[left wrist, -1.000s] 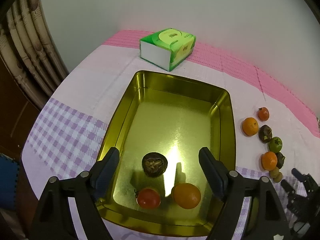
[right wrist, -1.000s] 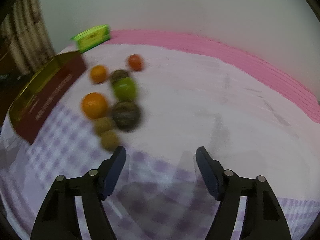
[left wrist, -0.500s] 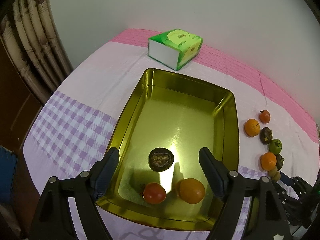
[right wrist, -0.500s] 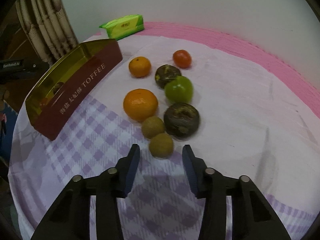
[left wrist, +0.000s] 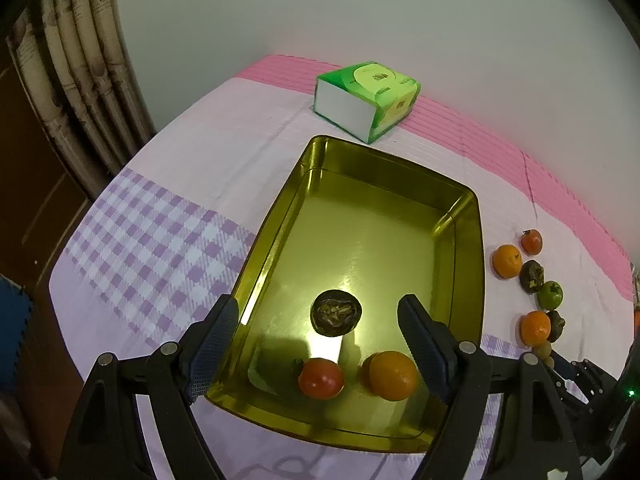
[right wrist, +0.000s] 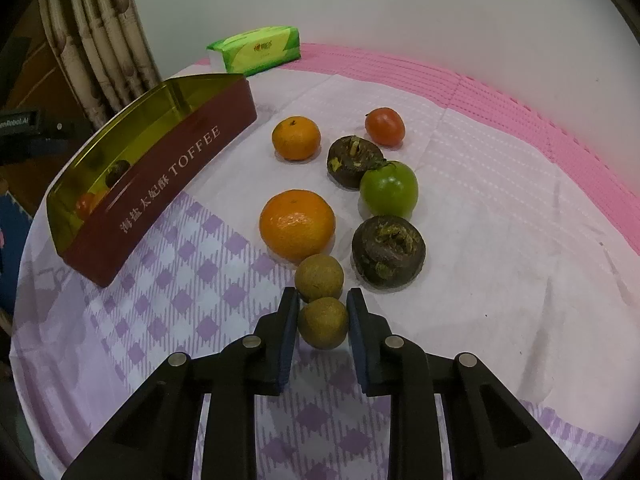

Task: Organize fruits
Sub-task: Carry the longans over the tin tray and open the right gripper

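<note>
My right gripper (right wrist: pixel 322 300) is shut on a small brown longan (right wrist: pixel 322 322) on the cloth, its pads touching both sides. A second longan (right wrist: pixel 319 277) lies just beyond it. Behind are two oranges (right wrist: pixel 297 225), two dark fruits (right wrist: pixel 388 251), a green fruit (right wrist: pixel 389 189) and a red fruit (right wrist: pixel 384 126). My left gripper (left wrist: pixel 318 322) is open above the near end of the gold tin tray (left wrist: pixel 468 272), which holds a dark fruit (left wrist: pixel 336 312), a red fruit (left wrist: pixel 321 378) and an orange (left wrist: pixel 393 375). The tray also shows in the right wrist view (right wrist: pixel 168 168).
A green tissue box (left wrist: pixel 366 98) stands behind the tray, near the pink strip along the wall. A curtain (left wrist: pixel 84 80) hangs at the left table edge. The loose fruits (left wrist: pixel 532 288) lie to the right of the tray.
My right gripper moved forward and closed its fingers around the nearest longan. My left gripper drew back a little from the tray and stayed open.
</note>
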{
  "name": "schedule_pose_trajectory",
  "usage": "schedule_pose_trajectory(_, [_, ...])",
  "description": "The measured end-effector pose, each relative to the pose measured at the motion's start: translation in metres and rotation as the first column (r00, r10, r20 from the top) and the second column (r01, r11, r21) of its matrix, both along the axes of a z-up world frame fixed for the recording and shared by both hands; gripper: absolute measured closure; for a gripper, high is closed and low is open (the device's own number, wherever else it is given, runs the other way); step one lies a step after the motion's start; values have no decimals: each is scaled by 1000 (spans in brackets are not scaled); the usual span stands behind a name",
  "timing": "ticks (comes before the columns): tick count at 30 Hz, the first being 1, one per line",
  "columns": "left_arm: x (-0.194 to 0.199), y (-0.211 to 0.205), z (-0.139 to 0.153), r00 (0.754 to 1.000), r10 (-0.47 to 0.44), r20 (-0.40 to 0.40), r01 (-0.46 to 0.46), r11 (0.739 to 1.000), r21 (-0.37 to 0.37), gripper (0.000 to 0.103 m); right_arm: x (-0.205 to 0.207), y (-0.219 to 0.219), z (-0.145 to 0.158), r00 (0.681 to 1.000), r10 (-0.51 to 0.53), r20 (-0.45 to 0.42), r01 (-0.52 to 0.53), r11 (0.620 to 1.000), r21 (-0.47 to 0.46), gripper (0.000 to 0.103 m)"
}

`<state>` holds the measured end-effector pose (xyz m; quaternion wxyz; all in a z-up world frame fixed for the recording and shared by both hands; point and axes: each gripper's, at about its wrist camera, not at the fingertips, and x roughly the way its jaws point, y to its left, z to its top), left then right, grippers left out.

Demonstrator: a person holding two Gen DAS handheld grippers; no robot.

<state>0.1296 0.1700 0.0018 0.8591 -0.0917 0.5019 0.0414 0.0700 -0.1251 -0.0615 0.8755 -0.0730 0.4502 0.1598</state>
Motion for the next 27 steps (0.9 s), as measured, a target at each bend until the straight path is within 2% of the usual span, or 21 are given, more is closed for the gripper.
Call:
schedule_pose_trajectory(4, [-4,3,0,1000,9,-2,-9,1000,-8,18,-2,0,0,1000,-13,-13,13,1000,25,77])
schedule_pose_trajectory(14, [-12,19,3,998,60,-6,-61,998,-32,12,-13,-4,16,1000,-23,-18,24,996,81,77])
schedule_pose_trajectory(20, [-19,32,3,995,103,-19,-104,993,-59,7,-12,15,41,1000,10,14,-12,993,116,77])
schedule_pose_trajectory(27, [-34,59,8,981,193,-5,-193,979,-69,6,-6,53,67,995,82,53,-88,988,126,77])
